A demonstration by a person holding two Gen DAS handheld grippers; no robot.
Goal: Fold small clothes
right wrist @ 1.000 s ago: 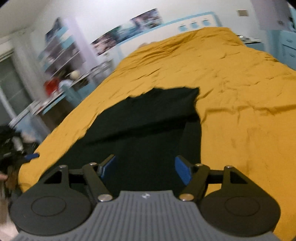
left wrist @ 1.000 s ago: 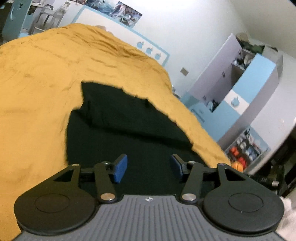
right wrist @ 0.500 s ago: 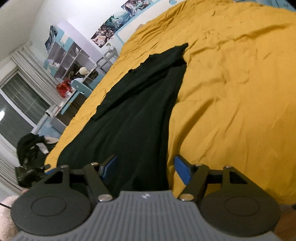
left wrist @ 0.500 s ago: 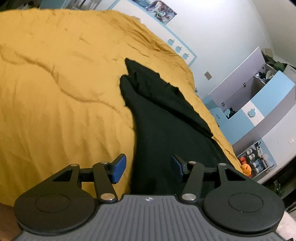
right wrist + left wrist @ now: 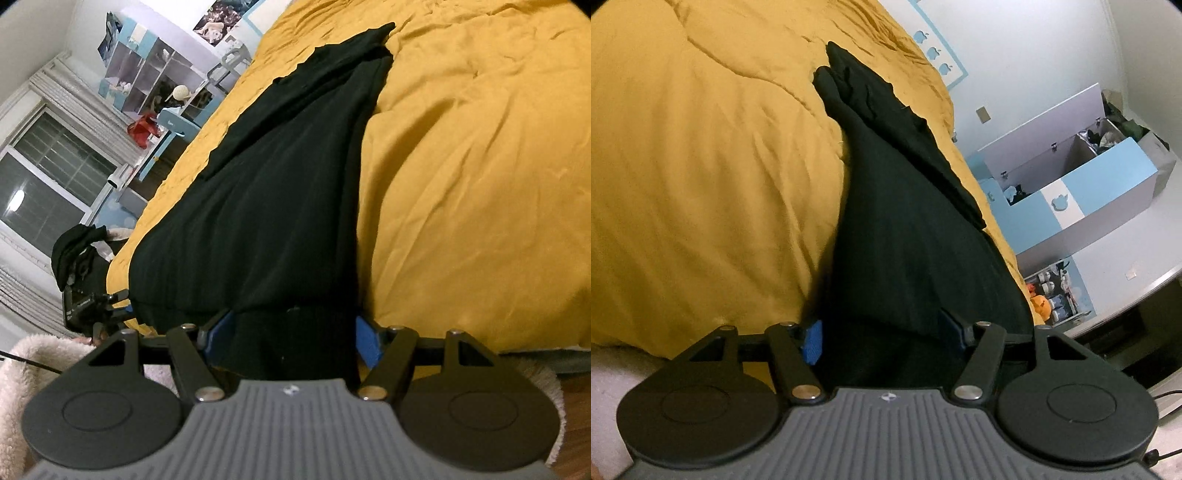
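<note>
Since the black garment (image 5: 908,229) is soft and limp, grab its hem corners at the bed (image 5: 701,155) near edge; left gripper (image 5: 882,338) and right gripper (image 5: 291,332) both straddle it, jaws apart.

It was a bedroom in a home, likely a child's. A bed under a mustard-yellow bedspread (image 5: 480,155) filled the room. Blue-and-white cupboards (image 5: 1108,184) with apple cut-outs lined one wall, with posters (image 5: 221,18), cubby shelves (image 5: 155,70) and a curtained window (image 5: 48,173) beyond.
</note>
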